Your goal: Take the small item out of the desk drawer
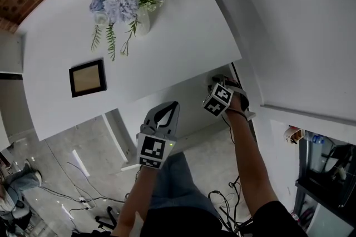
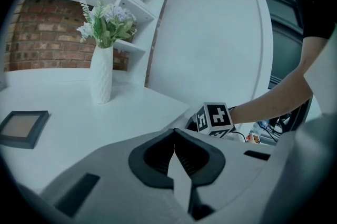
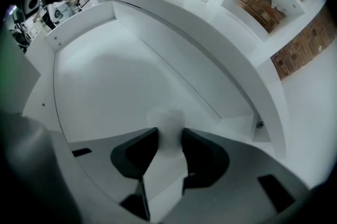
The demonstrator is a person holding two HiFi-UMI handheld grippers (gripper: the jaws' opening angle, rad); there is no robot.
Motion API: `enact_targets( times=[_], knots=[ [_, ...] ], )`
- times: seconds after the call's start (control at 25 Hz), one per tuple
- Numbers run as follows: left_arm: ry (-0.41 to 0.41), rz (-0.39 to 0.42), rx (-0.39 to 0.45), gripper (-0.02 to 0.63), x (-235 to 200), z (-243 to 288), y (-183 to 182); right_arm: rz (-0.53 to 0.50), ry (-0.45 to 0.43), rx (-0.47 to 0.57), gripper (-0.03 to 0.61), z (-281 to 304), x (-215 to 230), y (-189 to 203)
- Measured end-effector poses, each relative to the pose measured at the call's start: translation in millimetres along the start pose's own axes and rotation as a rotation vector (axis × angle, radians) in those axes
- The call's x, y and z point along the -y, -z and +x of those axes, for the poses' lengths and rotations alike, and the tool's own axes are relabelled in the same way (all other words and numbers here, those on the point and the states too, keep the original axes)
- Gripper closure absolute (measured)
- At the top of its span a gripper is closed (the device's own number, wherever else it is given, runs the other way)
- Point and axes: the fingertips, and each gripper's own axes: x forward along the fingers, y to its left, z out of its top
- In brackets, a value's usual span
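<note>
grey left claw (image 1: 174, 104) (marker cube (image 1: 153, 151)), black sleeve (image 1: 272, 220), perhaps jeans (image 1: 179, 181).

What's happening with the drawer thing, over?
Left gripper shut, empty, near desk edge. Right gripper inside drawer, closed on pale small item. Nothing in the way.

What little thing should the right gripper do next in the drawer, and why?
Probably squeeze the right gripper gently onto the small white item. The item sits right between the jaws, inside the open drawer, and I cannot tell whether the pads grip it yet.
</note>
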Motion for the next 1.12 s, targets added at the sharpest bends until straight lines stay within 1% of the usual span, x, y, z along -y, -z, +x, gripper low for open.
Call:
enact_targets(
  times=[0.2, 0.32, 0.44, 0.6, 0.72, 0.92, 1.04, 1.12],
  knots=[
    [0.001, 0.011, 0.017, 0.604, -3.0, -4.7, -8.2, 0.026, -0.002, 0.031, 0.436, -19.6, -1.8, -4.9],
    [-0.006, 0.023, 0.03, 0.604, -6.4, -10.0, -19.1, 0.101, -0.009, 0.092, 0.436, -45.6, -3.6, -9.0],
    [-0.009, 0.04, 0.048, 0.604, -8.5, -17.9, -35.3, 0.229, -0.005, 0.23, 0.436, -91.7, -3.3, -22.3],
    [-0.022, 0.066, 0.088, 0.604, -10.2, -30.8, -63.0, 0.421, 0.037, 0.473, 0.436, -168.2, 2.5, -39.3],
    [-0.028, 0.09, 0.131, 0.604, -8.2, -42.8, -90.7, 0.562, 0.101, 0.651, 0.436, -228.3, 10.3, -44.4],
    [-0.017, 0.151, 0.215, 0.604, 5.9, -60.5, -138.7, 0.708, 0.245, 0.904, 0.434, -312.1, 22.2, -39.4],
    [-0.005, 0.187, 0.265, 0.604, 16.0, -66.3, -163.9, 0.803, 0.357, 1.053, 0.434, -353.0, 30.2, -24.6],
    [0.002, 0.204, 0.291, 0.604, 22.8, -70.1, -176.8, 0.867, 0.447, 1.122, 0.434, -375.0, 35.1, -9.6]
  ],
)
